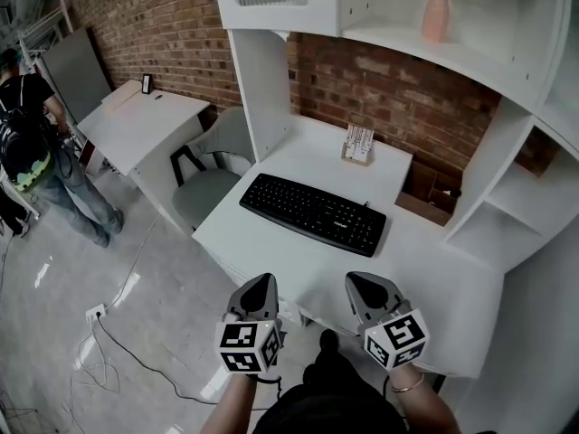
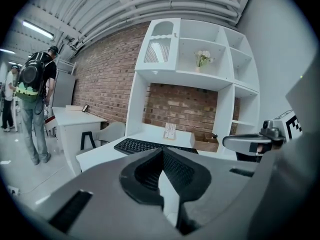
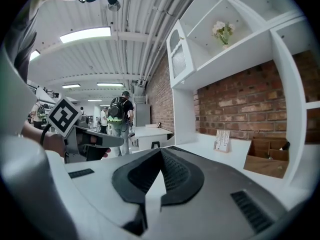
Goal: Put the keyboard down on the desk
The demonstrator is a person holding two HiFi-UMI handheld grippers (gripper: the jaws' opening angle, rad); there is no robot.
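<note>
The black keyboard (image 1: 313, 212) lies flat on the white desk (image 1: 271, 247), slanted from upper left to lower right. It also shows in the left gripper view as the keyboard (image 2: 137, 146) beyond the jaw tips. My left gripper (image 1: 264, 281) hovers at the desk's near edge, shut and empty. My right gripper (image 1: 356, 279) is beside it, also shut with nothing held. Both sit well short of the keyboard. In the left gripper view the left gripper (image 2: 162, 151) has its jaws together. The right gripper (image 3: 161, 151) looks the same in its own view.
A small card holder (image 1: 358, 144) and an open brown box (image 1: 430, 193) stand at the desk's back. A grey chair (image 1: 206, 174) sits left of the desk. A person with a backpack (image 1: 36, 147) stands at far left by another white table (image 1: 145, 120). Cables (image 1: 109, 333) lie on the floor.
</note>
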